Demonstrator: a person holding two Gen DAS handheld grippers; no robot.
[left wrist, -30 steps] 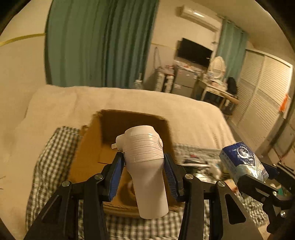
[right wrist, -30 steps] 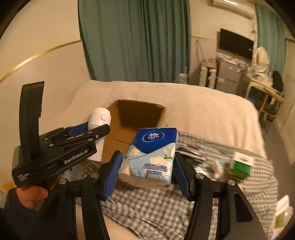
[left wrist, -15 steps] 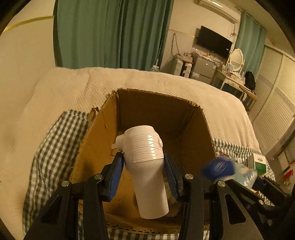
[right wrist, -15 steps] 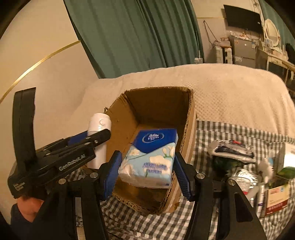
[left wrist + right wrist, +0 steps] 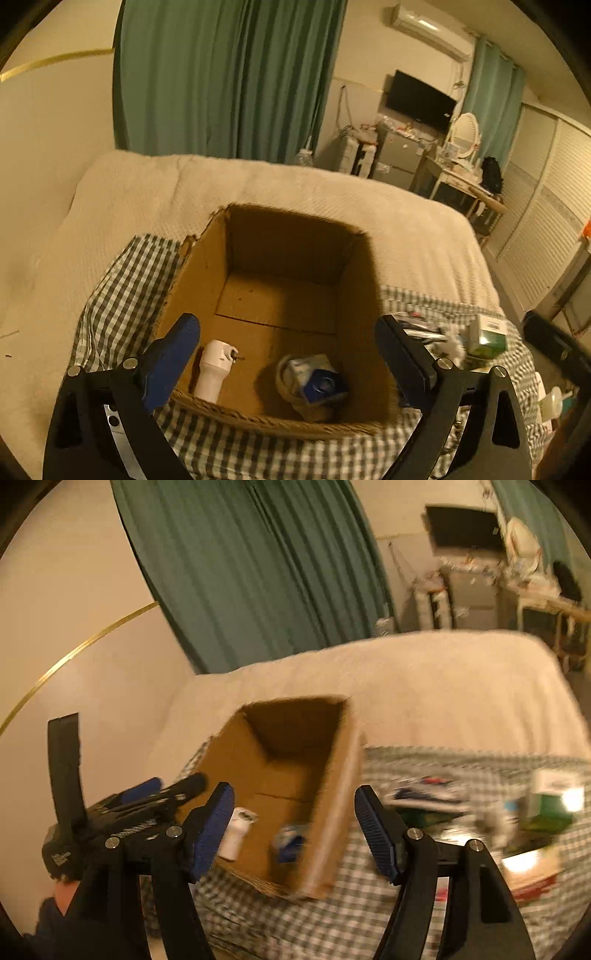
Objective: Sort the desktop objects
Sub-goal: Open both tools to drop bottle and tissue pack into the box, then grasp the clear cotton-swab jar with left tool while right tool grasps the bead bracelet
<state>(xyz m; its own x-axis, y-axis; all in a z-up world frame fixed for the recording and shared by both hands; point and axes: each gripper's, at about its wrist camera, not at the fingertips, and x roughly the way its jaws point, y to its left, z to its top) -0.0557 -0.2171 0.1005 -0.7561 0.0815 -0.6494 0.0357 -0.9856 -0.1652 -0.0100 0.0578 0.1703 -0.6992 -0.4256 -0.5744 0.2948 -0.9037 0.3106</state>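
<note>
Both items have dropped: white bottle [image 5: 213, 373] and tissue pack [image 5: 317, 380] lie in cardboard box [image 5: 280, 258]; left claw [image 5: 288, 354] and right claw [image 5: 295, 830] gape wide, empty.

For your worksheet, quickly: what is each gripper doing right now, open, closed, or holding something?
Left gripper: open, holding nothing, above the cardboard box.
Right gripper: open, holding nothing.

black tool [image 5: 288, 356], blue ribbed pads [image 5: 214, 825], silver screws

White bottle [image 5: 215, 370], tissue pack [image 5: 318, 380] inside cardboard box [image 5: 280, 258]
</note>
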